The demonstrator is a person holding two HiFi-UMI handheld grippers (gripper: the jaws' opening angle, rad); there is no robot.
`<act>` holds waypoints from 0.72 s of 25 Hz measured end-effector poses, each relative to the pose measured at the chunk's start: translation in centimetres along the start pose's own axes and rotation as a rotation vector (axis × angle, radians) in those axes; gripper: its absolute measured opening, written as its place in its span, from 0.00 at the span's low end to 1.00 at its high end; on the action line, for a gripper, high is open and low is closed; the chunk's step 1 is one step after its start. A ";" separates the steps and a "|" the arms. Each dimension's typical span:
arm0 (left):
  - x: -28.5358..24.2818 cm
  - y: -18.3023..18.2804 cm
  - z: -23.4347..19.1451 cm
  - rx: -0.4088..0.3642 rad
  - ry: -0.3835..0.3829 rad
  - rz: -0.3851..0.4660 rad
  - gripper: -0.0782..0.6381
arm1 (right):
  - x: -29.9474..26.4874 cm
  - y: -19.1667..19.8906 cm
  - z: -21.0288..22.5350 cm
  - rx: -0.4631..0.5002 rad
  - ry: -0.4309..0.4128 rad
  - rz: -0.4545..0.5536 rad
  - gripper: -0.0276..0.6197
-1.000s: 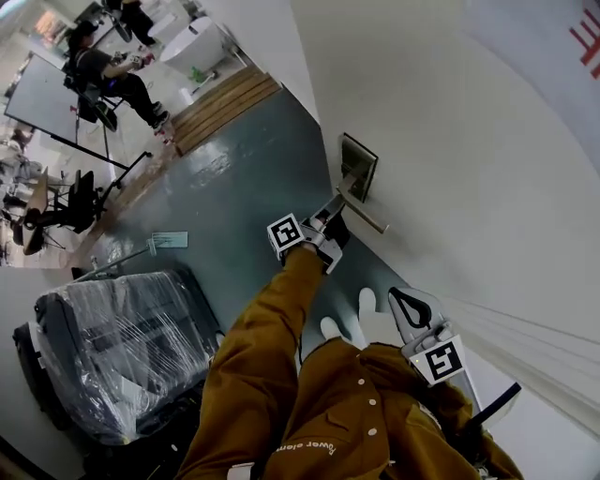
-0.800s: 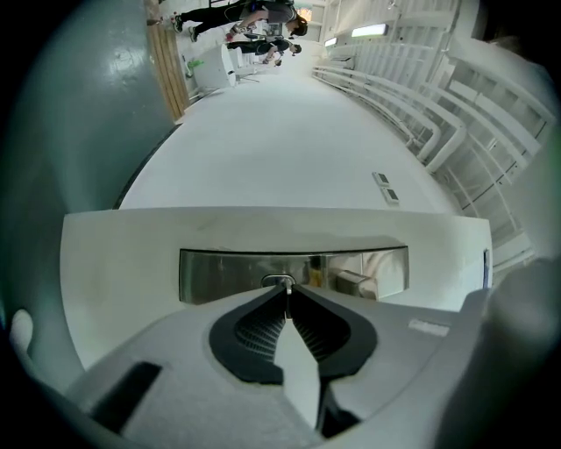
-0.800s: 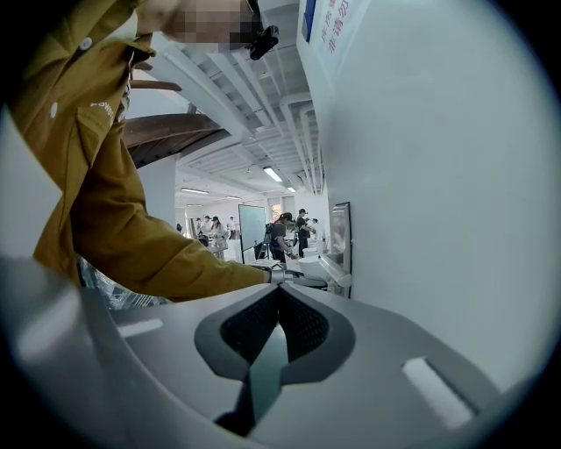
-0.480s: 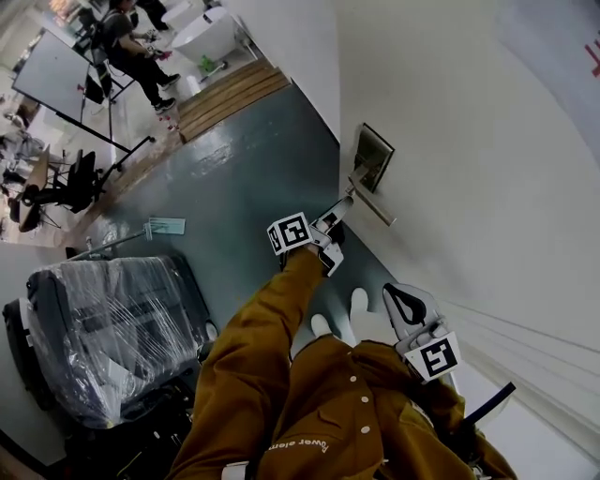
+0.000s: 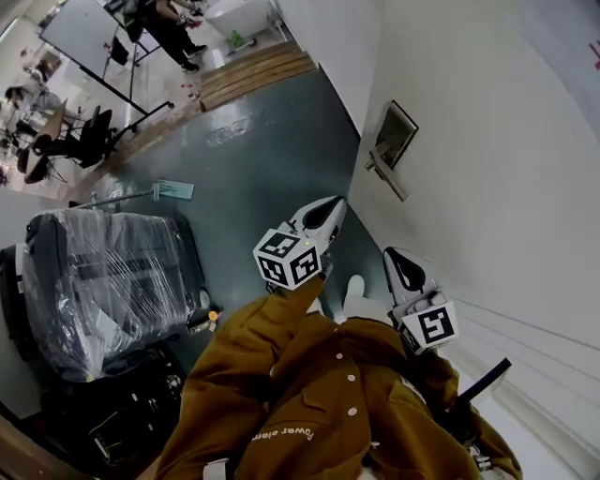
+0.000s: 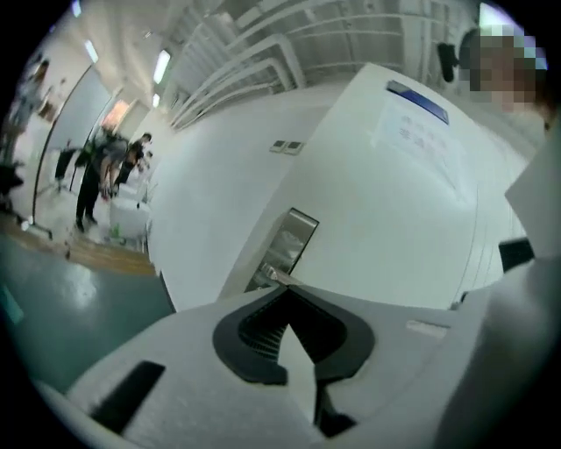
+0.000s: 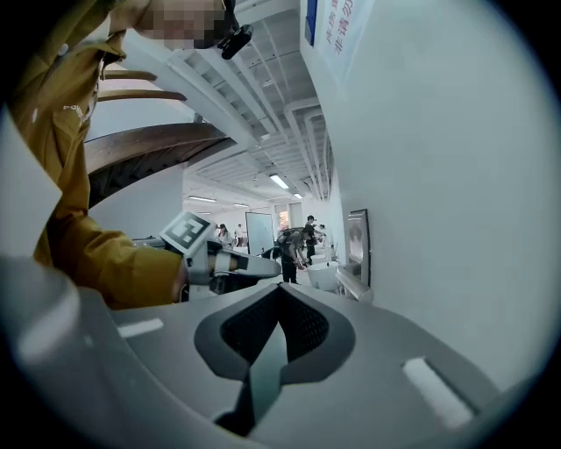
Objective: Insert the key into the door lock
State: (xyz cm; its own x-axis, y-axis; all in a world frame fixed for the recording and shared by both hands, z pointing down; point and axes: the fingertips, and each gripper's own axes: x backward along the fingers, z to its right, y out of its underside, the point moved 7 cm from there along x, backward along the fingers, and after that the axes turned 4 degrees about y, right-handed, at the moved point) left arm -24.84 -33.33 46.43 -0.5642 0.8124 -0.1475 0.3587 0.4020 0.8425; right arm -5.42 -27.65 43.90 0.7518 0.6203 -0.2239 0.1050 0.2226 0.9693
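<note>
A metal lock plate (image 5: 395, 134) with a lever handle (image 5: 387, 178) sits on the white door (image 5: 487, 206). I cannot make out a key in any view. My left gripper (image 5: 333, 204) hangs in the air well short of the lock, with its marker cube (image 5: 289, 258) near my chest. Seen along its jaws, my left gripper (image 6: 285, 294) is shut on nothing, and the lock plate (image 6: 287, 245) lies straight ahead. My right gripper (image 5: 394, 255) is held close to the door, below the handle. Its own view shows my right gripper (image 7: 279, 294) shut and empty, with the lock plate (image 7: 358, 245) ahead to the right.
A plastic-wrapped piece of furniture (image 5: 103, 281) stands on the grey floor at the left. A paper sheet (image 5: 173, 190) lies on the floor. Far back are a wooden step (image 5: 253, 75), a whiteboard (image 5: 89, 28) and several people. A poster (image 6: 416, 101) hangs on the door.
My left gripper has drawn back from the lock handle toward my body, risen and rolled over. My right gripper has stayed where it was.
</note>
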 end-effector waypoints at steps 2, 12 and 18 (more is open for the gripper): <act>1.6 -0.9 2.1 -0.149 -0.039 -0.003 0.11 | -0.9 -0.3 0.1 0.016 -0.020 0.020 0.05; 7.0 0.1 7.3 -0.334 -0.101 0.019 0.11 | -4.1 -0.8 -0.8 -0.002 -0.060 0.048 0.05; 8.3 1.1 7.8 -0.327 -0.110 0.029 0.11 | -4.4 -0.4 -1.3 0.009 -0.065 0.025 0.05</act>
State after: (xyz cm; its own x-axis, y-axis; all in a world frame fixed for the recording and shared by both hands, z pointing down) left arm -23.31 -22.87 42.13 -0.4678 0.8690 -0.1613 0.1059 0.2363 0.9659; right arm -9.67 -29.49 44.38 0.7949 0.5751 -0.1931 0.0915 0.2011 0.9753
